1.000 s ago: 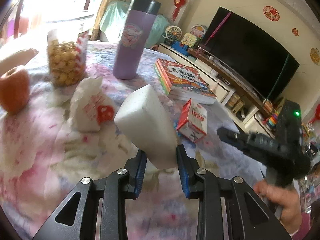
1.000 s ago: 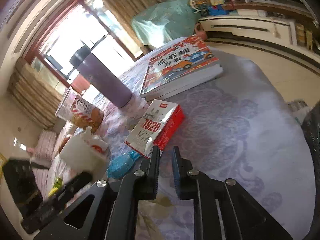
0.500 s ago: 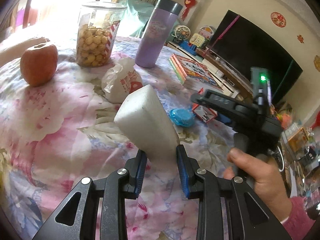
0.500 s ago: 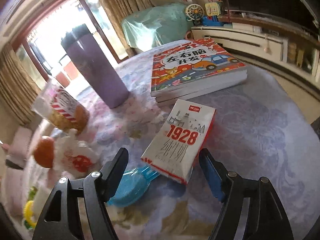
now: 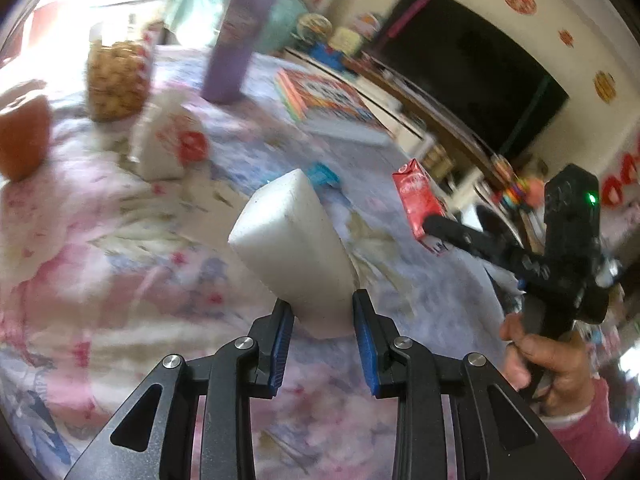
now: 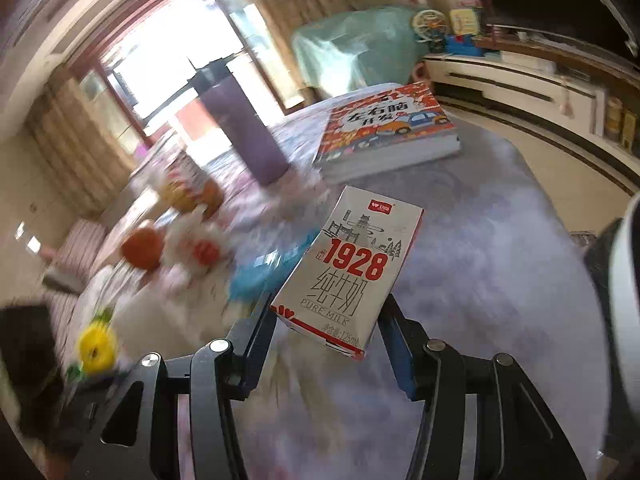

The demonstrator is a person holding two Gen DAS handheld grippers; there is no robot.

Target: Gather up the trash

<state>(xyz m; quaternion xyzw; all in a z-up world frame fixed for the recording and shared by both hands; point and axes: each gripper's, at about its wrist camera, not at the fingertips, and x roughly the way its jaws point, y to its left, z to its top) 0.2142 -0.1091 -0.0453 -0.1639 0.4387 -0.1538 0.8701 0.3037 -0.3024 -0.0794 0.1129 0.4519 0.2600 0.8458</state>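
Note:
My left gripper point(image 5: 323, 314) is shut on a white foam block point(image 5: 292, 248) and holds it above the flowered tablecloth point(image 5: 100, 264). My right gripper point(image 6: 330, 320) is shut on a red and white "1928" milk carton point(image 6: 352, 268) and holds it off the table; it also shows in the left wrist view point(image 5: 420, 204), at the tip of the right gripper. A crumpled white paper bag with red print point(image 5: 168, 140) and a blue wrapper point(image 5: 322, 174) lie on the table.
On the table stand a purple tumbler point(image 5: 236, 44), a snack jar point(image 5: 116, 72), an apple point(image 5: 22, 140) and a stack of picture books point(image 6: 388, 132). A TV point(image 5: 472, 80) on a low cabinet stands beyond the table's right edge.
My right gripper has closed on the milk carton and lifted it off the table. My left gripper still holds the foam block and has swung a little; the view is blurred by motion.

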